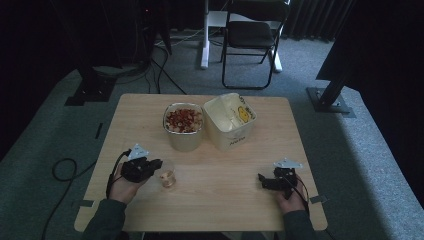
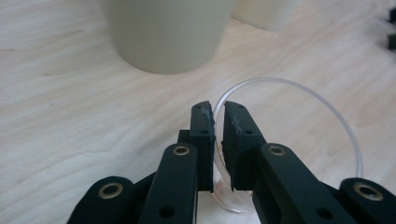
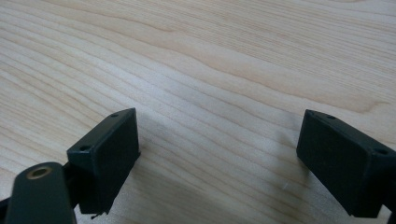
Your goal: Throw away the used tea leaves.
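High view: left claw [image 1: 156, 164] grips a clear cup [image 1: 168, 177] near-left on the desk [image 1: 225, 200]. Left gripper view: jaws pinch the cup [image 2: 299, 140] rim. Right gripper view: right claw [image 3: 219, 158] wide over bare desk [image 3: 210, 70].

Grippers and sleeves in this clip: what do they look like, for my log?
Both are black hand-held units. The left gripper and right gripper each carry a grey three-cornered plate on top and trail a black cable. Their fingers are blocky black pads on linkage arms with brass-coloured pivot rivets, and show small screw holes. The person's sleeves are dark grey-green.
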### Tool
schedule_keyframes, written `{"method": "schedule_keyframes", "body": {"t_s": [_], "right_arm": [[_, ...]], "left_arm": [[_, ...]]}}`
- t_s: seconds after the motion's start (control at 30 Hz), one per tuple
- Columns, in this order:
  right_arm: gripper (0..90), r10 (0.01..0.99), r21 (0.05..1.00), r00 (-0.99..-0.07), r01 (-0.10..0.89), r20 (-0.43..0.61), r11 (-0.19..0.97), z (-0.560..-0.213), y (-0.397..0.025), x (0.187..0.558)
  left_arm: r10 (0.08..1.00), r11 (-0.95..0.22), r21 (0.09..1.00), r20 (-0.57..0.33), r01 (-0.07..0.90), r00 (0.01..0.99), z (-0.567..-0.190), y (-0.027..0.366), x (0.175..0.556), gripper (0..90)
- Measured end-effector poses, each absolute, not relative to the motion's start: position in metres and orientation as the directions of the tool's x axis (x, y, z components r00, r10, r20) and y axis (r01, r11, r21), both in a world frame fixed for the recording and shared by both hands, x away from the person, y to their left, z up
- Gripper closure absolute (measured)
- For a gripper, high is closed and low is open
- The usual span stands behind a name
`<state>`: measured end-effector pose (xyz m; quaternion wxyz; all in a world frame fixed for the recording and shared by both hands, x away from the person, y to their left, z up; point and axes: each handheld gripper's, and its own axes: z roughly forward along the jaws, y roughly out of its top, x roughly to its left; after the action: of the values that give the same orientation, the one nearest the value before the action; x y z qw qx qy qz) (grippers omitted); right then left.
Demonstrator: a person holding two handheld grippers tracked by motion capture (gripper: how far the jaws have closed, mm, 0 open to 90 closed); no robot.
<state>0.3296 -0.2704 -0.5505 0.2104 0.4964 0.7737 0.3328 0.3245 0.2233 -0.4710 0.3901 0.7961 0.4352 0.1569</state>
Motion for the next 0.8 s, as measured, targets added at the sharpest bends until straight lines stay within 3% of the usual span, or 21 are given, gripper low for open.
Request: {"method": "schedule_keyframes", "body": {"t_s": [0.4,0.8], "right_arm": [[12.6,0.908,0.724,-0.418,0.629,0.006,0.285,-0.551,-0.270,0.330],[12.6,0.908,0.724,-0.418,0.628,0.005,0.285,-0.551,-0.270,0.330]], "left_arm": [[0.915,-0.107,0.780,-0.165,0.617,0.368,-0.470,0.267,0.392,84.0],[0.974,0.032,0.793,-0.162,0.608,0.160,-0.468,0.293,0.456,84.2]]}}
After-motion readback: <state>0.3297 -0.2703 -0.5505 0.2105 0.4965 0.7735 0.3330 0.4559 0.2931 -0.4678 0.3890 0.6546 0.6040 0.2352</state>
